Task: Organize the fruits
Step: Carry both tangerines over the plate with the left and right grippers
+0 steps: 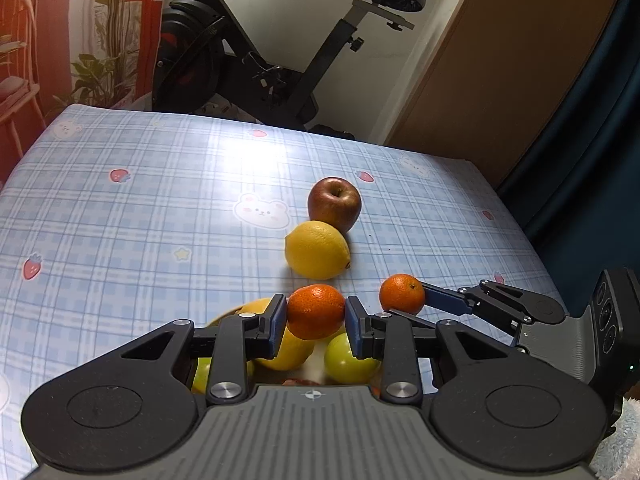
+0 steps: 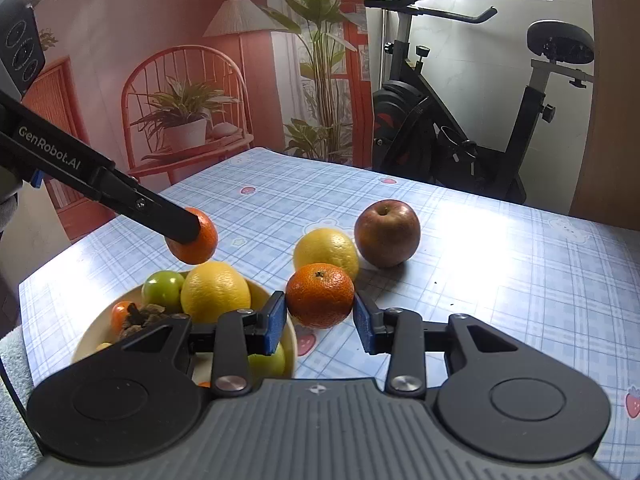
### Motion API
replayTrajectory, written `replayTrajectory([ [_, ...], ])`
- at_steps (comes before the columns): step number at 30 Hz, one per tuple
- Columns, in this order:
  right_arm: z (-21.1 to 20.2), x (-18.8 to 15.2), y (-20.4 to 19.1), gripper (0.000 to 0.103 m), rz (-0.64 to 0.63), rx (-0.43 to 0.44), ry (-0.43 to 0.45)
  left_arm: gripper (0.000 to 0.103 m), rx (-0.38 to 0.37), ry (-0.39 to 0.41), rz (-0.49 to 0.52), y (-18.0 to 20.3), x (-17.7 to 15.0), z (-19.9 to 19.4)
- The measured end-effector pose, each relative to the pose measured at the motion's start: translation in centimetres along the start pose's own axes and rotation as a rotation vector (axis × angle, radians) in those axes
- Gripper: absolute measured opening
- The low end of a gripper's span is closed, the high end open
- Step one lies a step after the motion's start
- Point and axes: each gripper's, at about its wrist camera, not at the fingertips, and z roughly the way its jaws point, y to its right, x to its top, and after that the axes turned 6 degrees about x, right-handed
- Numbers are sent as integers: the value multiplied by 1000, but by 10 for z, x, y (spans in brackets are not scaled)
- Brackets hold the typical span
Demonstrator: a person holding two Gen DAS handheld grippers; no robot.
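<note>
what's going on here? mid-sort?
Yes. A person is moving fruit into the bowl with two handheld tools. The left tool grips one mandarin above the bowl. The right tool has its pads against a second mandarin beside the bowl. The bowl already holds a lemon and green fruit. Another lemon and an apple sit on the tablecloth.

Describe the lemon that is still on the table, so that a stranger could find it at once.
On the blue checked tablecloth, find the red apple beyond the cream bowl. The loose lemon lies right beside that apple, on the cloth. Unlike the other lemon, it is outside the bowl, and unlike both mandarins, no jaws hold it.
</note>
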Motion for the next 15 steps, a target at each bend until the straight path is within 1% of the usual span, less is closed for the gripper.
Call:
replayTrajectory([
  [5,-11,-5,-21,39,18,24,4,33,22,8,-2,-16,-24,-21],
  [11,-20,-15,-45,39,17,41,-23,33,10,2,-19,-27,-48,-30],
  [15,-25,-19,-52,39,34,47,-37,33,-4,0,-23,-30,-58,-34],
])
